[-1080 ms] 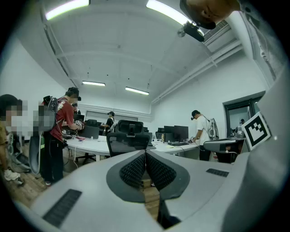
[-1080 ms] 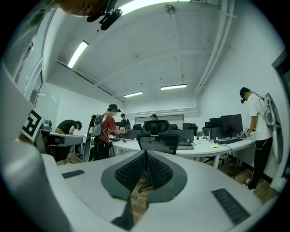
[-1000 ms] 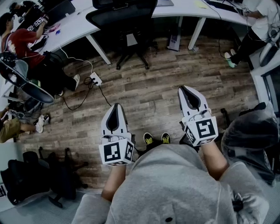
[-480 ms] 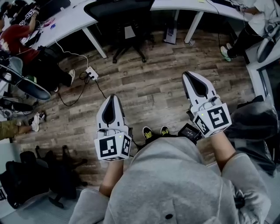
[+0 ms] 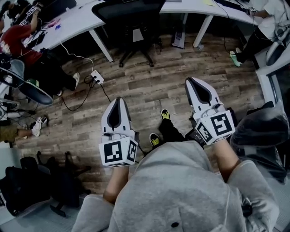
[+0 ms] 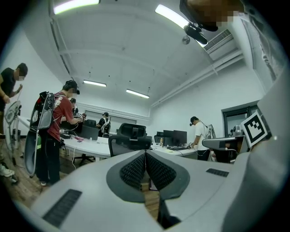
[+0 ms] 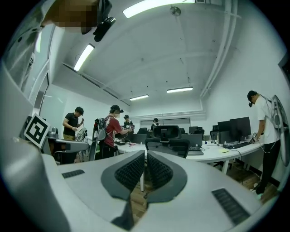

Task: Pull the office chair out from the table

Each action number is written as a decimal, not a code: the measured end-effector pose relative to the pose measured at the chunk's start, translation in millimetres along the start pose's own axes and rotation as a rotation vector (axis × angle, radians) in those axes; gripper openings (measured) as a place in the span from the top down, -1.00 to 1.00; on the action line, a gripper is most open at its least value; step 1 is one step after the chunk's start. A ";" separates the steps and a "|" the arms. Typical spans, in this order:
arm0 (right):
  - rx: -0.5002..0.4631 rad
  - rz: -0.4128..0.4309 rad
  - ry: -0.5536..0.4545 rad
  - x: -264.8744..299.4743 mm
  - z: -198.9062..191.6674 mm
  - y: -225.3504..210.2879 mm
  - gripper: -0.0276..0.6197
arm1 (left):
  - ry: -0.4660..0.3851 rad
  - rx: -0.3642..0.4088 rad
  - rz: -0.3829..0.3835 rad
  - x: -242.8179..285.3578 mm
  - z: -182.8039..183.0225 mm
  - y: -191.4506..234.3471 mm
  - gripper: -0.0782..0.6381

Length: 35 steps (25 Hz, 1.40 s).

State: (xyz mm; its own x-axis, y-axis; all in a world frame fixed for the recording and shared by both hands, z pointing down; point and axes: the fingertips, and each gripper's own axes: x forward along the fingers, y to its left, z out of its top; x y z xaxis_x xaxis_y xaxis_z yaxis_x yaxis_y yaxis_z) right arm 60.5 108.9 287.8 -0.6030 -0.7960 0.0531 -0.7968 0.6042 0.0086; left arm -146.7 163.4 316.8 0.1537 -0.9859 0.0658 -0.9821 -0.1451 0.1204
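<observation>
The black office chair [image 5: 131, 13] stands tucked under the white table [image 5: 72, 25] at the top of the head view, several steps away across the wood floor. My left gripper [image 5: 117, 100] and right gripper [image 5: 192, 80] are held level side by side, both pointing toward it, both shut with nothing between the jaws. In the left gripper view the chair [image 6: 129, 138] rises just above the closed tips of the left gripper [image 6: 145, 153]. The right gripper view shows the chair's backrest and headrest [image 7: 168, 138] beyond the right gripper [image 7: 146, 153].
A power strip [image 5: 97, 78] with trailing cables lies on the floor left of the path. A person in red [image 5: 18, 43] works at the left desk, another person [image 5: 267, 18] at the far right. Dark chairs and bags [image 5: 27, 186] crowd the lower left.
Both grippers have moved forward toward the chair, and one of my feet has stepped ahead. The jaws stay shut.
</observation>
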 end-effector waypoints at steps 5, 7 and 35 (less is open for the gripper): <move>0.020 0.001 -0.016 8.6 -2.0 1.7 0.80 | -0.016 0.006 -0.005 3.4 3.3 1.9 0.75; 0.025 -0.001 -0.022 14.6 -4.7 0.2 0.80 | -0.018 0.011 -0.005 8.6 2.9 4.4 0.75; 0.087 0.011 0.029 184.0 -20.3 -119.8 0.80 | 0.057 0.026 -0.007 215.8 6.7 38.4 0.75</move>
State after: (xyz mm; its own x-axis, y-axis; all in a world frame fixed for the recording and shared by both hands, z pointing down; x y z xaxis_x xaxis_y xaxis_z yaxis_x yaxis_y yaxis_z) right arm 45.8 -109.1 316.8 -0.6111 -0.7873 0.0818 -0.7914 0.6061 -0.0792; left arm -151.9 -55.5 328.9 0.1659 -0.9786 0.1219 -0.9834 -0.1549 0.0949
